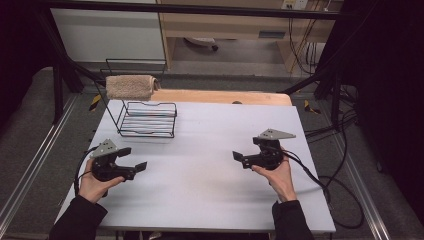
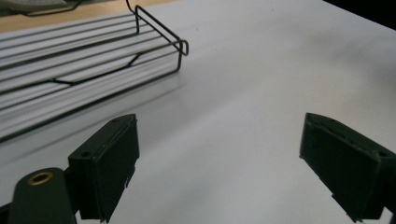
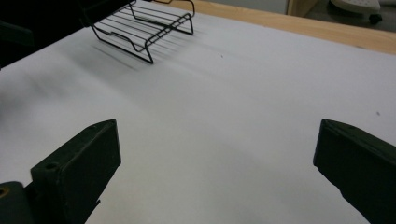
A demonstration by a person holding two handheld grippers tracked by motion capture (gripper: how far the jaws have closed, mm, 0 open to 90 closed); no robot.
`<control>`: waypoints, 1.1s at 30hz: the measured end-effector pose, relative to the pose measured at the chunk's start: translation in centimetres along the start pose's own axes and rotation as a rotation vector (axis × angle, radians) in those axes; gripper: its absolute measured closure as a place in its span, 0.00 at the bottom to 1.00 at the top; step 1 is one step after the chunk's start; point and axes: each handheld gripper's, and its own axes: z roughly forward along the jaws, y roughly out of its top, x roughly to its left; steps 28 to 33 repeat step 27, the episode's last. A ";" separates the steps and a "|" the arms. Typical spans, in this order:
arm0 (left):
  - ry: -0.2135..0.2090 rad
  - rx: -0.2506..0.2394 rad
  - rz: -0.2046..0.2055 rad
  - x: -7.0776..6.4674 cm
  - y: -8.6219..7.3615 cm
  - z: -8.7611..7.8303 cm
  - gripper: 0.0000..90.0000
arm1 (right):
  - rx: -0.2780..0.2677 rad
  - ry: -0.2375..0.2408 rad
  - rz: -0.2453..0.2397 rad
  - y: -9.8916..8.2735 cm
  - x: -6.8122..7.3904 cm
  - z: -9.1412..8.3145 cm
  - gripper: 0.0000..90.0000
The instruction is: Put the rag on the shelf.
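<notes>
At the table's far left we see a black wire rack (image 1: 148, 119) on the white tabletop (image 1: 200, 175), a beige towel (image 1: 131, 86) draped over its raised back rail. Nearer us, the left gripper (image 1: 134, 167) hovers with jaws spread wide, holding nothing. Across the bare middle, the right gripper (image 1: 241, 158) faces it, jaws likewise apart and empty; whether either touches the surface, we cannot tell.

left gripper (image 1: 134, 160): black, grey three-cornered plate, black cable | right gripper (image 1: 239, 156): same look | sleeves (image 1: 77, 220): dark, long | brass screw hole (image 2: 39, 178)
</notes>
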 end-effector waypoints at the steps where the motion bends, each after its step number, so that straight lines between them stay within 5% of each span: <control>1: 0.001 0.005 -0.001 -0.1 -0.3 0.1 0.13 | 0.005 -0.002 0.008 -0.5 -0.3 -0.3 0.01; 16: -0.006 0.059 0.043 -0.7 -2.8 0.9 0.13 | 0.067 -0.006 0.059 -7.6 -3.4 -3.4 0.01; 33: -0.006 0.084 0.069 -1.0 -3.1 1.2 0.13 | 0.100 0.003 0.060 -9.4 -3.5 -4.0 0.01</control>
